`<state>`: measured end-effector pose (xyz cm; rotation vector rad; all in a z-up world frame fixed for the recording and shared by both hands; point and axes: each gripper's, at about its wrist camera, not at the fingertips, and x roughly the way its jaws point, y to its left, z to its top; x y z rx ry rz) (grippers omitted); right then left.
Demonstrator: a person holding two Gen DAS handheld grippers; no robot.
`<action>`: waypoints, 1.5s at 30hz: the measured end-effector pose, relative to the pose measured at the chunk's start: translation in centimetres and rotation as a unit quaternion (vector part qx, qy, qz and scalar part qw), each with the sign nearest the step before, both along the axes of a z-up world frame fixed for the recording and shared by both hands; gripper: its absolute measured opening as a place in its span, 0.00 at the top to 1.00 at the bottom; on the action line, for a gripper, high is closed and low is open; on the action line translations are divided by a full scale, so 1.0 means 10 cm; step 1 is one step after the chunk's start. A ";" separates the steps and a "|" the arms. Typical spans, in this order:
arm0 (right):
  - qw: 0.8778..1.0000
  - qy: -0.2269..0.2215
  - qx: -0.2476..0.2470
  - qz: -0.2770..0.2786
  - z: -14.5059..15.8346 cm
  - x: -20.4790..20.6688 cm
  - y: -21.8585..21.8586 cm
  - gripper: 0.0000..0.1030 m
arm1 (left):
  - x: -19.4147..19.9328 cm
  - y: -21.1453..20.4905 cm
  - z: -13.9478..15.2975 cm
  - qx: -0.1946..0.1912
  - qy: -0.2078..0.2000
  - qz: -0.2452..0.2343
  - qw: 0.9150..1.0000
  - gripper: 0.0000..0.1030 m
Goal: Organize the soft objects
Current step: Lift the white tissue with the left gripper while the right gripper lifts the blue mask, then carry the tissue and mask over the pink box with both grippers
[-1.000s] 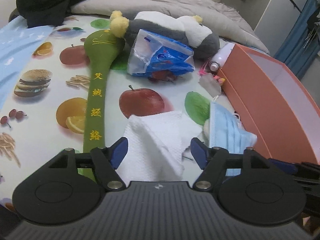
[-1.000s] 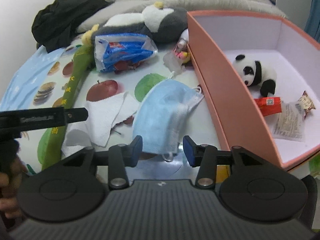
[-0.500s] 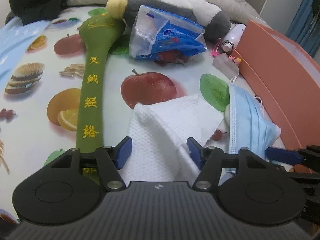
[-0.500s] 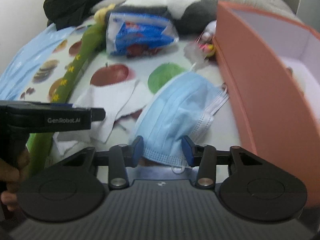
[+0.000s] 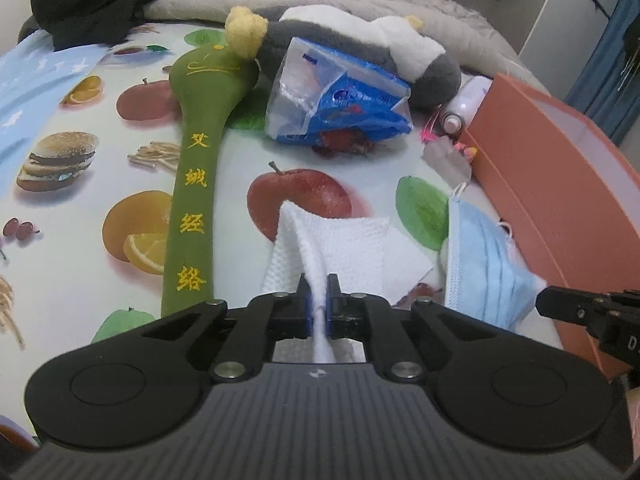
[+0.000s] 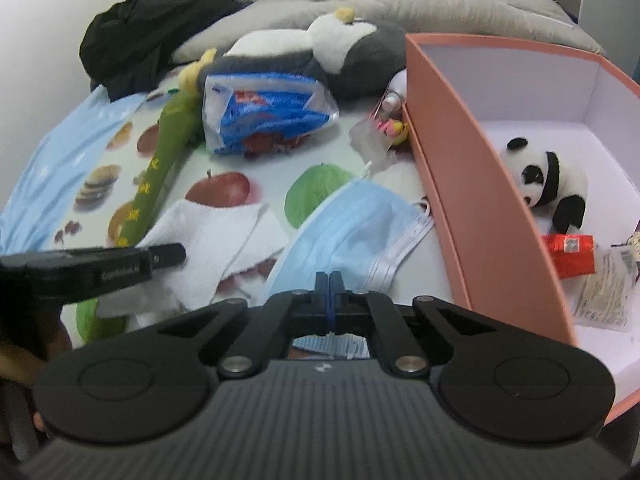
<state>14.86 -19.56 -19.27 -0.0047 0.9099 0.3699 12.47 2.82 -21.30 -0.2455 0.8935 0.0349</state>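
Pinching the cloth's [image 5: 320, 258] raised fold, my left gripper [image 5: 318, 294] sits beside the mask [image 5: 476, 264]. My right gripper [image 6: 329, 286] nips the mask's near edge, close to the box [image 6: 472, 184] wall.

Pink box [image 6: 480, 208] walls the right; clutter [image 5: 336, 104] crowds ahead.

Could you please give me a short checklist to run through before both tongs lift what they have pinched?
1. Left tongs shut on the white cloth: ok, a fold of it stands pinched between the pads.
2. Right tongs shut on the blue face mask: ok, its near edge sits between the pads.
3. Mask clear of the cloth: cannot tell, their edges meet or overlap in the right wrist view.
4. Pink box open with room: ok, bare floor shows beside the panda toy.
5. Mask ear loops free: cannot tell, they lie close to the box wall.
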 end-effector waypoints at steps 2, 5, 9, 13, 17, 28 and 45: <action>1.000 0.011 0.005 -0.014 -0.03 0.03 -0.01 0.92 | -0.01 -0.01 0.00 -0.005 -0.001 0.000 1.000 0.93; 0.999 0.034 -0.003 -0.015 -0.14 0.05 0.04 0.61 | -0.03 -0.03 -0.03 -0.008 0.002 -0.001 1.000 0.93; 0.999 0.039 -0.012 -0.015 -0.29 0.02 0.11 0.48 | -0.06 -0.05 -0.06 -0.010 0.005 -0.001 1.000 0.93; 0.998 0.038 -0.048 0.007 -0.46 0.00 0.23 0.49 | -0.09 -0.06 -0.07 -0.014 0.004 -0.001 1.000 0.93; 0.998 0.035 -0.057 0.014 -0.42 -0.01 0.24 0.89 | -0.11 -0.05 -0.03 -0.021 0.000 0.003 1.000 0.93; 1.000 -0.008 -0.005 0.008 0.27 0.09 0.02 0.91 | -0.02 0.09 0.37 -0.060 -0.024 0.007 0.998 0.93; 0.998 -0.037 0.041 0.006 1.17 0.17 -0.46 0.92 | 0.34 -0.39 1.66 -0.088 -0.032 -0.073 0.993 0.93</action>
